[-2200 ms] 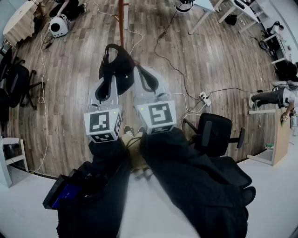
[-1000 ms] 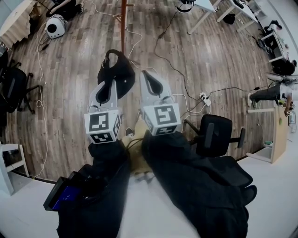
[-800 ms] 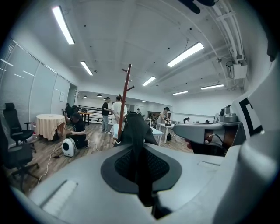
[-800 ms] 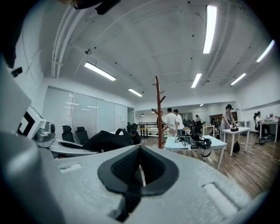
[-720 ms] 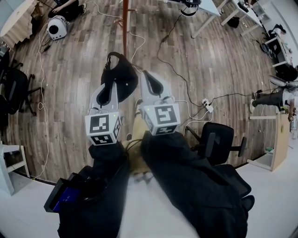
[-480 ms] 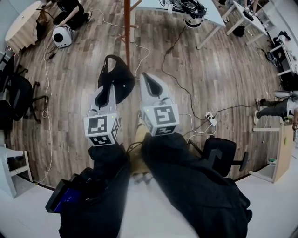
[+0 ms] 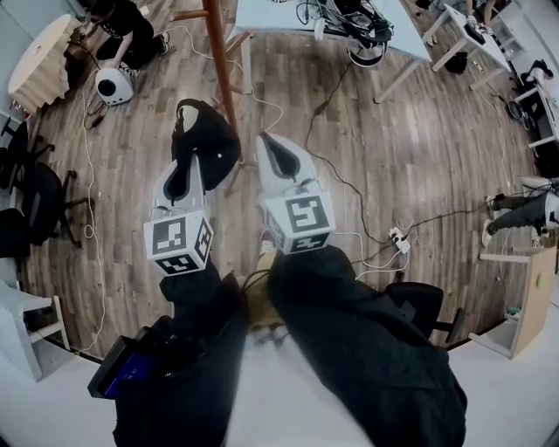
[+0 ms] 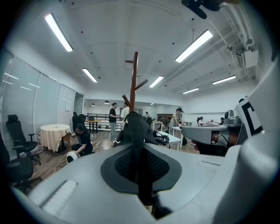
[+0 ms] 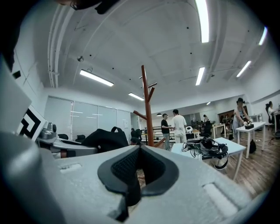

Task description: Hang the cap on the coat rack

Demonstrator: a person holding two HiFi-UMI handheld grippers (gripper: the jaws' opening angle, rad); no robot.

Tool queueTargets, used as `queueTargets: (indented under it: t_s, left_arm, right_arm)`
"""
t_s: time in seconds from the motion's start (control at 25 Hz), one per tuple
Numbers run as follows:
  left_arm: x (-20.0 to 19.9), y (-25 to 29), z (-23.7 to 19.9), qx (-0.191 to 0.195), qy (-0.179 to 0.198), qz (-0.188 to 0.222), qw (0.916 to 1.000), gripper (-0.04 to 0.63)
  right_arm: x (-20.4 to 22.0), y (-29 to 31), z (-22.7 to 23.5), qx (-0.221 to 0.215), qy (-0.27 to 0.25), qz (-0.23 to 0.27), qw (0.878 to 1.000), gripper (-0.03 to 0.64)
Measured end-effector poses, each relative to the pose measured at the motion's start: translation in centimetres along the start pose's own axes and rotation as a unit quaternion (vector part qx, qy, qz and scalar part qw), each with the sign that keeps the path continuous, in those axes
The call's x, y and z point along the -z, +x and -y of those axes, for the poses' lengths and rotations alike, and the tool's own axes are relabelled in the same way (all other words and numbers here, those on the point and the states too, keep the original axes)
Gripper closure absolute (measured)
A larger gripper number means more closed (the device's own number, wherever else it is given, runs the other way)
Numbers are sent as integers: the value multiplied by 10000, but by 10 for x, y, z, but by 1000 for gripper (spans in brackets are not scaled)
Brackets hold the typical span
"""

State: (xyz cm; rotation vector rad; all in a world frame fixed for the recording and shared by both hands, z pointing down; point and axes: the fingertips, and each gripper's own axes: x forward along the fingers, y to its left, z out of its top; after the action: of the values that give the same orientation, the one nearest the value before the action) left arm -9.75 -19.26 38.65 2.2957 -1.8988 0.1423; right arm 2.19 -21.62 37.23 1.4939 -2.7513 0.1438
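Observation:
A black cap hangs from my left gripper, whose jaws are shut on its edge. In the left gripper view the cap's fabric stands pinched between the pads, with the brown wooden coat rack straight behind it. In the head view the rack's pole rises just beyond the cap. My right gripper is beside the left one, shut with nothing in it. In the right gripper view the cap shows at the left and the coat rack ahead.
Cables run over the wood floor. A white desk with a headset stands right of the rack. A crouching person and a white round device are at far left. Office chairs stand at left and lower right.
Both grippers and the cap have come closer to the coat rack's pole. The left gripper has shifted a little leftward; its hold on the cap is unchanged.

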Motion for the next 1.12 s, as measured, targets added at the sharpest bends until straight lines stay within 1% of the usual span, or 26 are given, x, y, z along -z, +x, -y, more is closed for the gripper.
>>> queueTargets:
  t_s: [0.16, 0.32, 0.44, 0.6, 0.76, 0.92, 1.12]
  left_arm:
    - [-3, 49, -7, 17, -12, -96, 10000, 594]
    - [0, 50, -6, 19, -27, -128, 9999, 594]
    - [3, 52, -5, 91, -24, -117, 9999, 594]
    - [-15, 72, -34, 209, -48, -114, 9997, 594]
    - [-37, 80, -36, 345, 58, 123, 9993, 594]
    - [-56, 80, -36, 398, 159, 391, 9983, 594]
    - [-94, 100, -55, 481, 253, 716, 9959, 594]
  right_arm:
    - [7, 43, 27, -53, 42, -122, 9999, 618]
    - [9, 44, 25, -83, 42, -141, 9999, 618]
    - [10, 43, 26, -5, 26, -140, 9999, 618]
    - [-6, 72, 15, 69, -103, -145, 9998, 618]
    - [-22, 82, 18, 166, -185, 26, 9997, 618]
    - [-27, 82, 15, 165, -253, 149, 9994, 618]
    - [-41, 108, 17, 251, -317, 214, 9990, 618]
